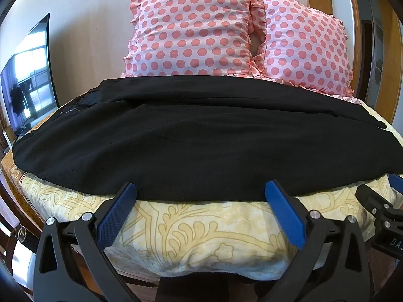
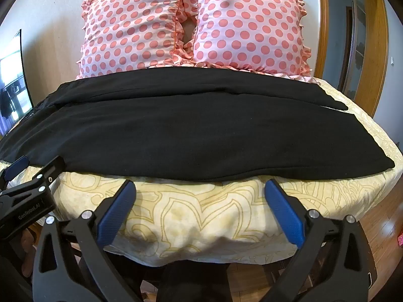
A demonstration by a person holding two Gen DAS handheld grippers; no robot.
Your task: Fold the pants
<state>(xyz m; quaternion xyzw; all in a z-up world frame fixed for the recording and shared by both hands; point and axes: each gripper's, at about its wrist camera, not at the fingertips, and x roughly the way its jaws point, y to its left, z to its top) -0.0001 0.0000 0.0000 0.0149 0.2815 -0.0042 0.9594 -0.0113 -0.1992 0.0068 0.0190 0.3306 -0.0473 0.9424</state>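
The black pants (image 1: 201, 136) lie flat across the bed (image 1: 201, 231), stretching along its near edge, below two dotted pillows (image 2: 191, 25). Left gripper (image 1: 200, 191) and right gripper (image 2: 200, 188) hover at that edge, jaws spread wide, holding nothing, the left's tips touching the cloth.
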